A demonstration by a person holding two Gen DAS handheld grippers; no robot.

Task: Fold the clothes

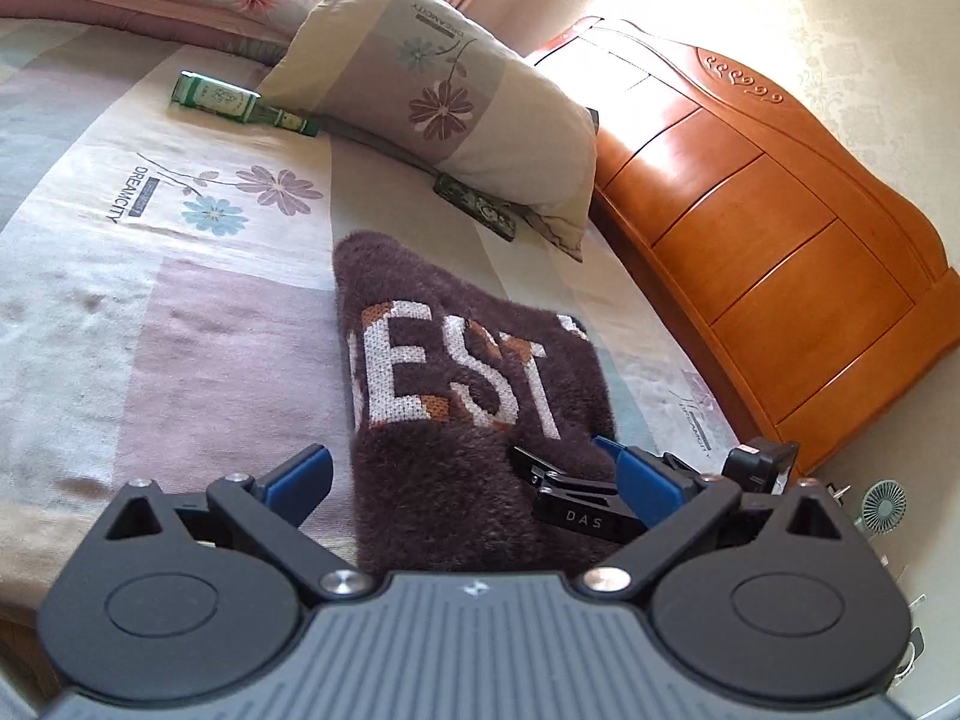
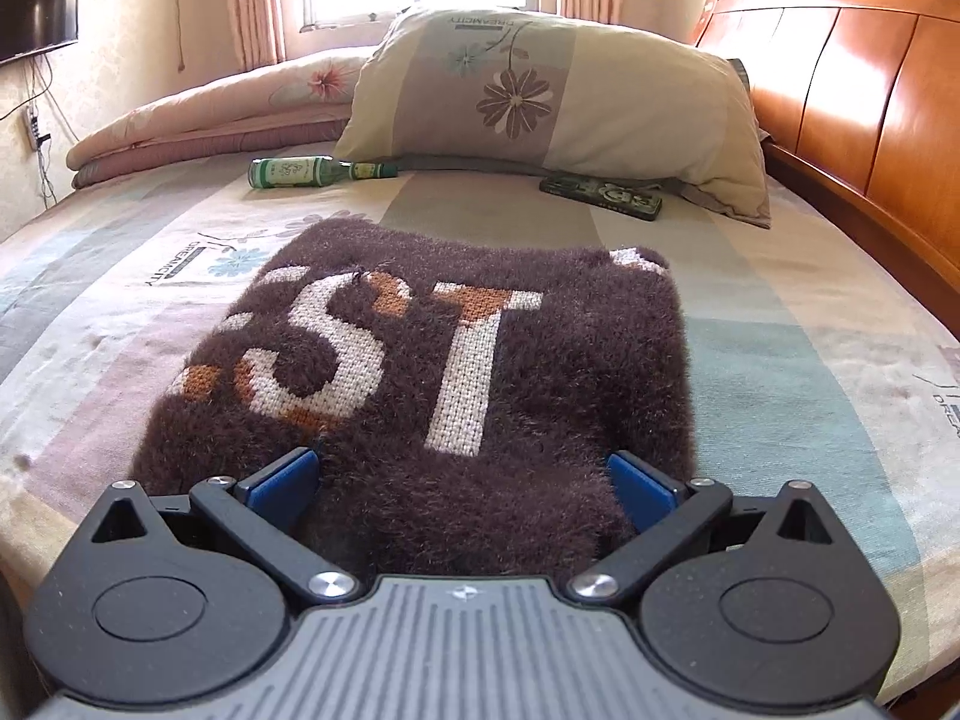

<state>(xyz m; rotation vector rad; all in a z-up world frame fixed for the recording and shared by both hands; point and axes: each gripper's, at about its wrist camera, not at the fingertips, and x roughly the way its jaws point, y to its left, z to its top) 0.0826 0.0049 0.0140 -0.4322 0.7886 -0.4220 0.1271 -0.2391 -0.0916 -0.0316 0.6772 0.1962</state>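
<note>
Two views are given of one bed [image 2: 780, 312], whose patterned sheet is spread flat and printed with flowers and the word DREAMCITY. An orange wooden headboard [image 1: 780, 228] is seen along the bed's right side. A folded pink quilt [image 2: 198, 114] is laid at the far edge, and a large flowered pillow [image 2: 558, 96] is propped beside it, close to the headboard.

Near the bed's front edge, a fuzzy dark brown sweater [image 2: 432, 372] is laid folded into a compact rectangle, with white and orange knitted letters facing up. It is kept well apart from the pillow.

The left tool [image 1: 468, 480] is held at the sweater's near left corner with its blue-padded jaws spread wide; the left pad is seen over bare sheet, and nothing is gripped. The right tool [image 2: 462, 480] is set at the near edge of the sweater, its jaws likewise spread wide with the fabric lying between the pads, and it is not clamped. In the left wrist view, the right tool [image 1: 576, 492] is seen resting on the sweater's right side.

A green glass bottle [image 2: 312, 171] is laid on its side just beside the pillow. A dark flat patterned case [image 2: 600, 198] is tucked partly under the pillow's front edge.
</note>
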